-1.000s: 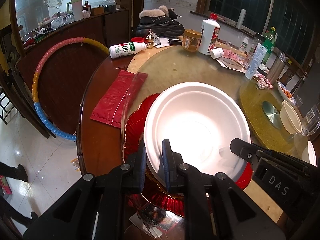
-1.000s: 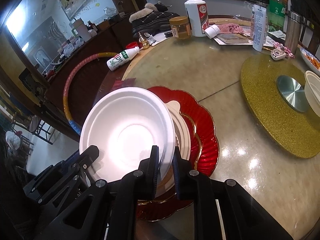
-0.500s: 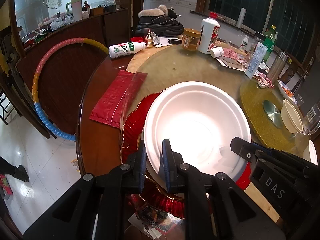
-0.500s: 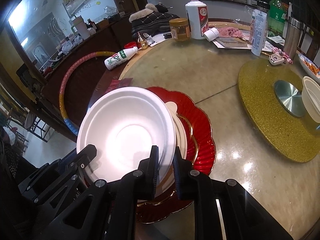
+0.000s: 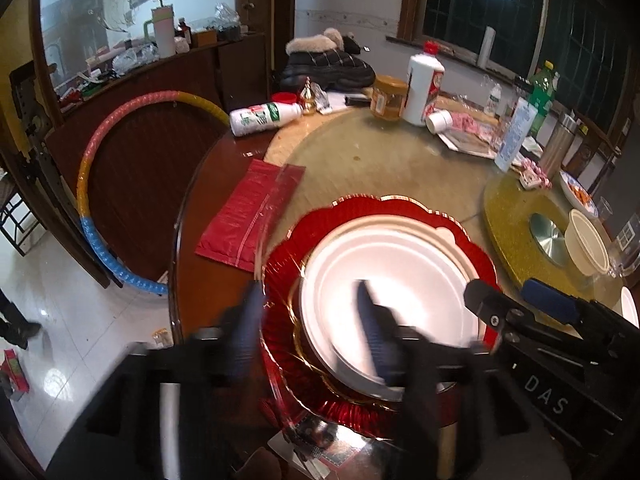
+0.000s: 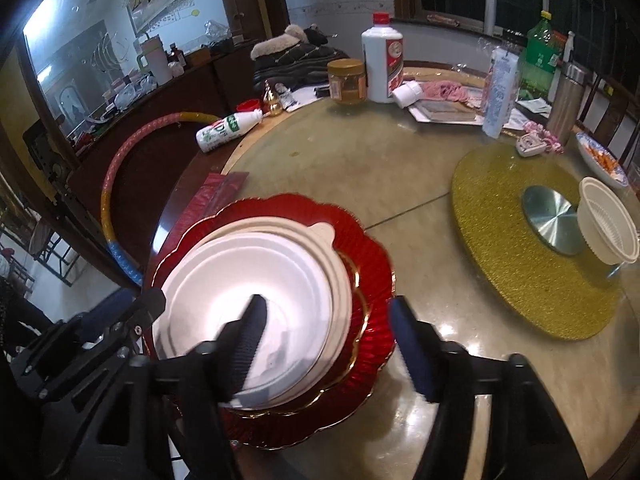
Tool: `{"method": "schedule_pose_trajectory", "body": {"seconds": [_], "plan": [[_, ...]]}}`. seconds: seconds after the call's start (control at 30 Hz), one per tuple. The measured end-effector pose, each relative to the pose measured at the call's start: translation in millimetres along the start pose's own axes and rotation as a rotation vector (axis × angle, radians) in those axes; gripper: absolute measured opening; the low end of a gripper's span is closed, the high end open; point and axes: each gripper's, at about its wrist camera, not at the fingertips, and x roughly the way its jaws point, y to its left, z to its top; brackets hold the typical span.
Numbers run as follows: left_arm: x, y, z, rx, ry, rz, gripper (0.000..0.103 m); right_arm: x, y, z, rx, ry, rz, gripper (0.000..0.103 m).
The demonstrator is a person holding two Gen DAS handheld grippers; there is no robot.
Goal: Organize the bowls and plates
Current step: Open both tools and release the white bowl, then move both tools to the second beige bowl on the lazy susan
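Glossy ribbed red plate [image 6: 360, 240], matt white foam bowl [image 6: 256, 264], polished table [image 6: 360, 168]

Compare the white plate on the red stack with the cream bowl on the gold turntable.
The white plate is wide and shallow; the cream bowl is narrower and deep. The white plate lies flat on the stack over the red plate; the cream bowl sits tilted on the gold turntable. The white plate is smooth, the cream bowl ribbed. Both are pale, round and empty.
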Motion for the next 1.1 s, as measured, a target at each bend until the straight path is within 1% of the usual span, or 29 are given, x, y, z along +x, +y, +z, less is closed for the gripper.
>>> {"method": "schedule_pose_trajectory", "body": {"seconds": [0.1,0.43,0.53,0.63,0.7,0.83,0.93,1.1], "plan": [[-6,0,2,-0.008,-0.019,-0.01,0.055,-5,-3,0,0.003,-0.017,-0.013,0.071],[-15,-9,5,-0.001,-0.048,-0.014,0.056,-14,-16,-3,0.015,-0.047,-0.04,0.071],[-17,-16,6,0.005,-0.054,-0.021,0.056,-18,-24,-5,0.021,-0.065,-0.061,0.075],[-19,-27,6,0.025,-0.062,-0.032,0.056,-24,-35,-7,0.034,-0.082,-0.085,0.076],[-20,-37,7,0.043,-0.067,-0.042,0.056,-27,-43,-8,0.045,-0.091,-0.103,0.079],[-21,-60,6,0.081,-0.072,-0.055,0.057,-32,-69,-11,0.087,-0.099,-0.144,0.083],[-22,-76,6,0.108,-0.073,-0.069,0.062,-34,-89,-15,0.119,-0.1,-0.165,0.084],[-23,-104,4,0.156,-0.071,-0.096,0.062,-36,-119,-20,0.171,-0.098,-0.197,0.085]]}}
